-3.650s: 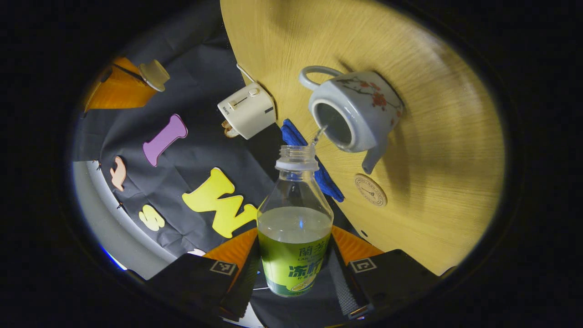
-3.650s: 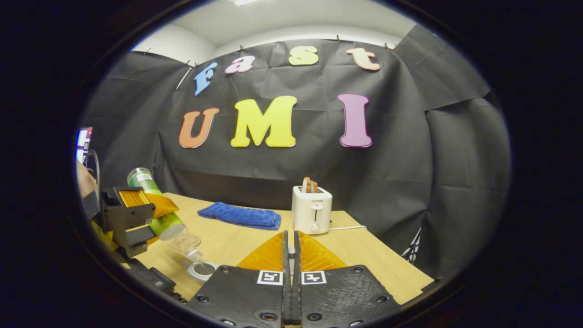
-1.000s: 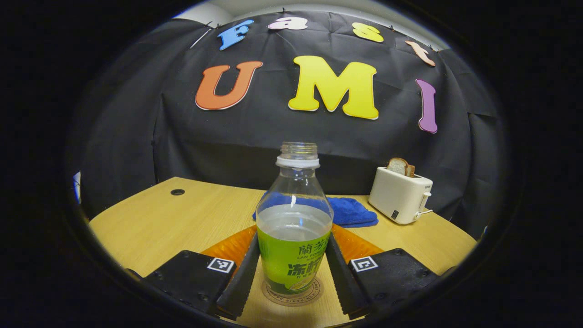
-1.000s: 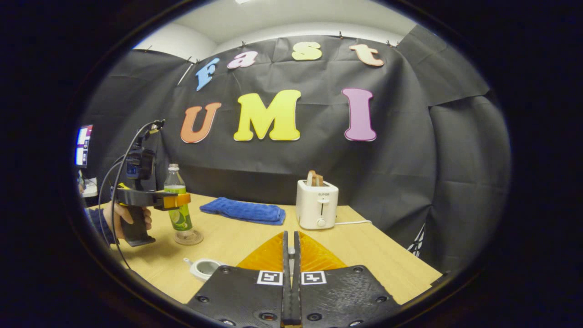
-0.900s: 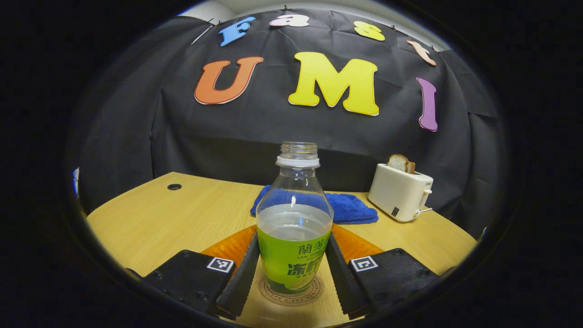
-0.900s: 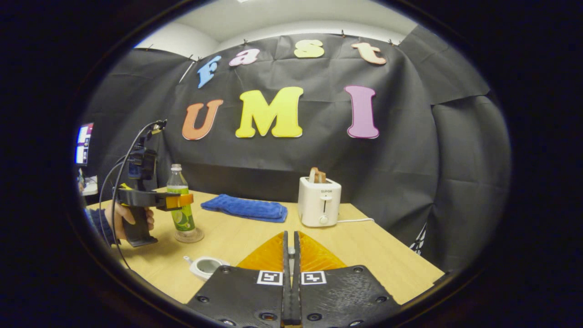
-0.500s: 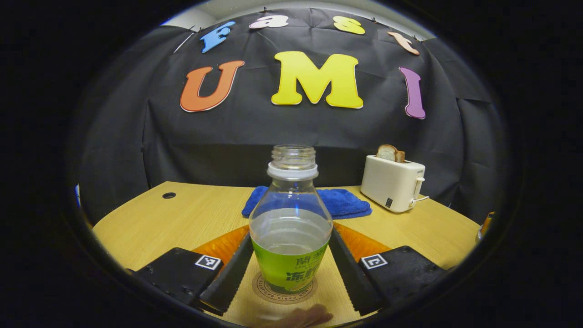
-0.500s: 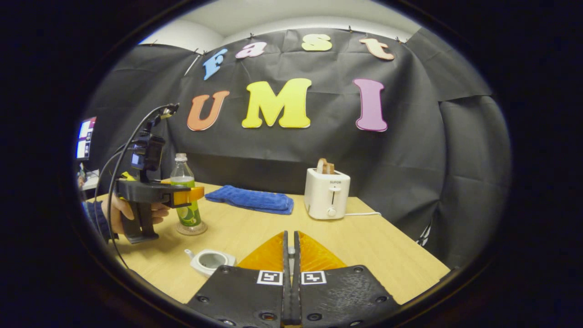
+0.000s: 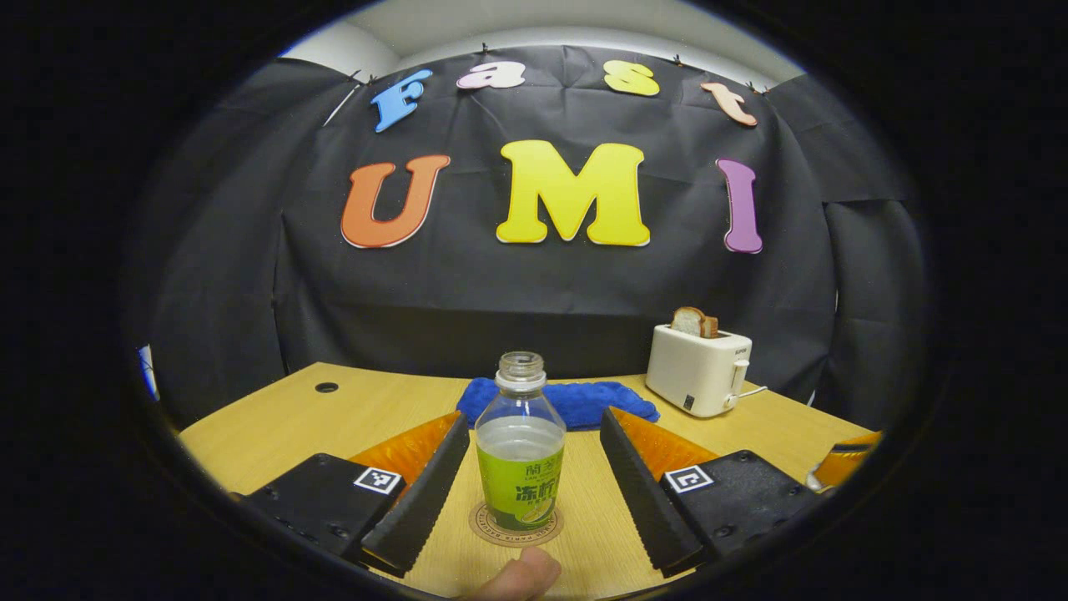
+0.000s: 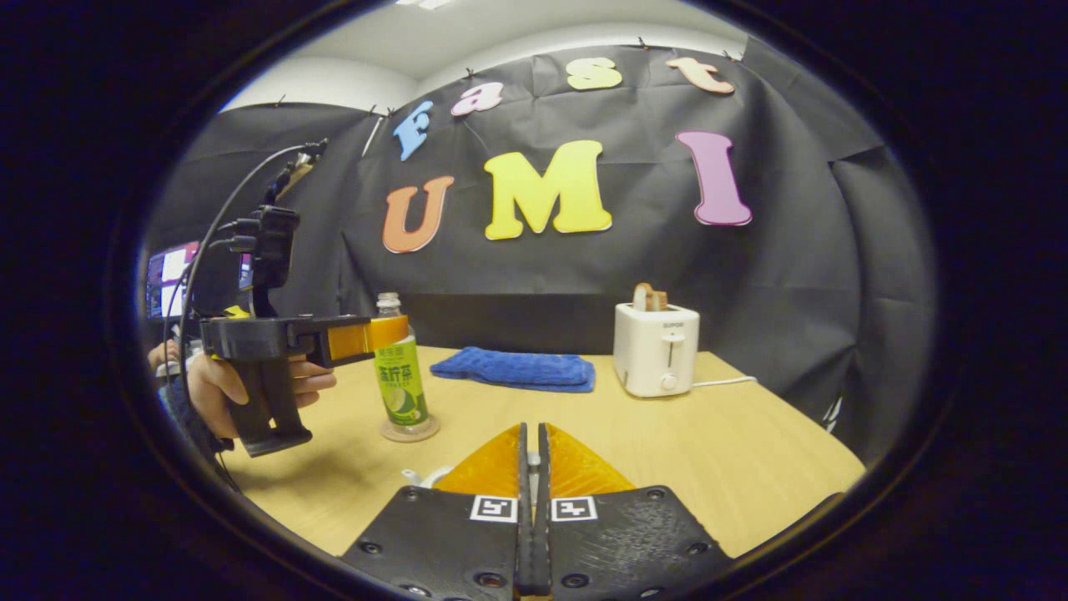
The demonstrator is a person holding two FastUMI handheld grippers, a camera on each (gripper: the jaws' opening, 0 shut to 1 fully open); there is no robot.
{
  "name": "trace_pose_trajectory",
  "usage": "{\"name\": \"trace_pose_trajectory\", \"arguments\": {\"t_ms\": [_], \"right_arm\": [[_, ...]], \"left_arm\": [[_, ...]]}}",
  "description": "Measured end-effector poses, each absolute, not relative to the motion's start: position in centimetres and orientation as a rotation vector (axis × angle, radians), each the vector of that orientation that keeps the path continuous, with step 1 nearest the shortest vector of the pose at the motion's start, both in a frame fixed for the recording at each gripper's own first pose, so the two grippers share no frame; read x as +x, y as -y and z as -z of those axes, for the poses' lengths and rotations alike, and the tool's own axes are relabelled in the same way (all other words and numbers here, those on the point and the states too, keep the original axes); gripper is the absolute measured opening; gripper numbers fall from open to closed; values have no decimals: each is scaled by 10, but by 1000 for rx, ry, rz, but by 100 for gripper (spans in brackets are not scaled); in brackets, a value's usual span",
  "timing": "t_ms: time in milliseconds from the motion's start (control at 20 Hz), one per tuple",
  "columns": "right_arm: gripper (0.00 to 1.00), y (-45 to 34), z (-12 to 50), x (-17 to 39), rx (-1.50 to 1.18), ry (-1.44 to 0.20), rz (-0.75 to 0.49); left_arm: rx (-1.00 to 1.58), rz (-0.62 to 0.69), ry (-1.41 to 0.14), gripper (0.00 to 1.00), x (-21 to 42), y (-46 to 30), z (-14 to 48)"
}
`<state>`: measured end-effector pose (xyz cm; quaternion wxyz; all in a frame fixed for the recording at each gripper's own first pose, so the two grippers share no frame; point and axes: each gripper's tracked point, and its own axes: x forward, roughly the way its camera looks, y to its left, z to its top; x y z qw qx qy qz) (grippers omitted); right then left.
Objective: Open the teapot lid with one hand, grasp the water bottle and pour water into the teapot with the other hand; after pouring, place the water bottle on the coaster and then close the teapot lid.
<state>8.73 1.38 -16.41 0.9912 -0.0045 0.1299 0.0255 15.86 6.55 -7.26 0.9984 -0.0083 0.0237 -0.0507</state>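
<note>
Bottle [image 9: 520, 455] was stood upright on coaster [image 9: 516, 526], lower centre. Left gripper [image 9: 526, 492] was spread wide, clear of it. Right gripper [image 10: 532, 517] was closed; its contents could not be told.

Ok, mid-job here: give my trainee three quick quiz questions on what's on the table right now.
1. True or false: the water bottle stands upright on the coaster.
2. The left tongs are: A open, clear of the bottle; B shut on it.
3. What lies between the bottle and the toaster, toward the wall?

Key: 1 true. 2 A. 3 the blue cloth.
</note>
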Motion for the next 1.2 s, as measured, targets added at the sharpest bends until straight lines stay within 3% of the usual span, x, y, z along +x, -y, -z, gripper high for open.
{"name": "trace_pose_trajectory", "arguments": {"t_ms": [200, 800, 1200], "right_arm": [[0, -43, 177, 96, 46, -280, -151], [0, -59, 184, 95, -2, -274, -139], [0, -58, 208, 98, -27, -315, -108]], "left_arm": [[-13, 67, -21, 98, 127, -81, 54], [-75, -13, -12, 98, 36, -132, 46], [-70, 13, -51, 99, 23, -134, 67]]}}
